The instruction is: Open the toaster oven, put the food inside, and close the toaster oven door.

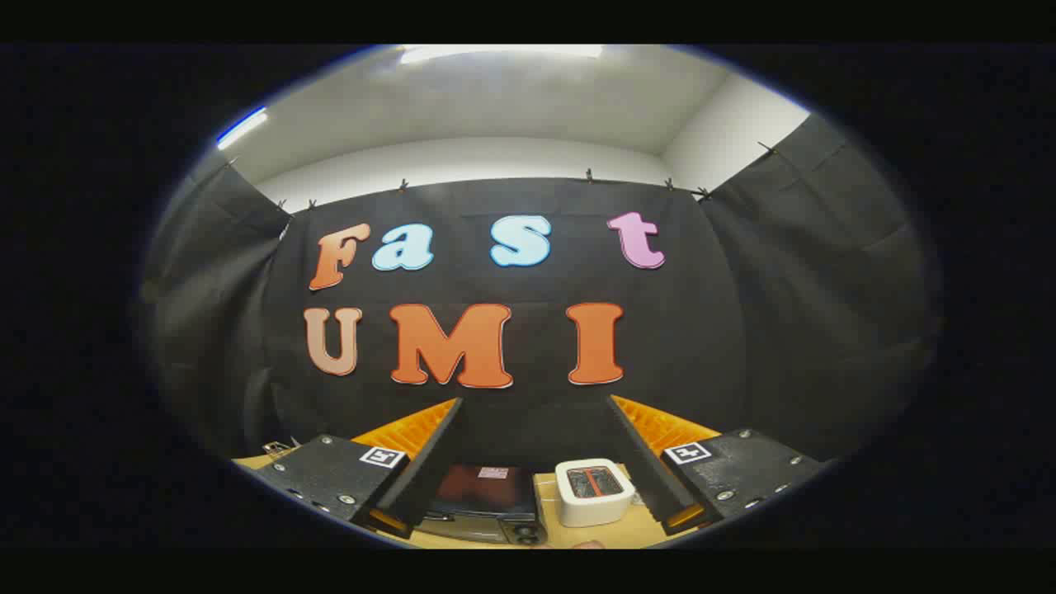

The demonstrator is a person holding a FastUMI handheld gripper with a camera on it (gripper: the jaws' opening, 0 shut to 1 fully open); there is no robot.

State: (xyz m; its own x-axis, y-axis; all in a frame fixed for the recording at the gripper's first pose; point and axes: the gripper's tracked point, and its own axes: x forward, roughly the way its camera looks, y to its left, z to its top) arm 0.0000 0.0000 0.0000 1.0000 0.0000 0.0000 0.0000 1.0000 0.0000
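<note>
Two fingers of the gripper (pixel 528 462) reach forward in the gripper view, spread wide apart with nothing held between them; each finger carries one small square black-and-white marker (pixel 382 456) near its base. One toaster oven (pixel 487 501), dark with a reddish sheen on its top and a pale label there, stands on the wooden table (pixel 551 528) below and between the fingers, closer to the left finger (pixel 429 462); its front face with a round knob (pixel 528 535) shows at its near lower corner, though whether the door is shut cannot be told from this angle. One white pop-up toaster (pixel 594 492) with two slots sits just beside the oven on its right, closer to the right finger (pixel 648 466), with a strip of bare table between the two appliances. Both appliances lie well below the fingertips rather than at their level, and the gripper touches neither. Beyond them hangs the black cloth wall (pixel 742 330) of the booth, with a white ceiling (pixel 495 107) and one long light strip (pixel 503 53) above it. The food cannot be made out.
</note>
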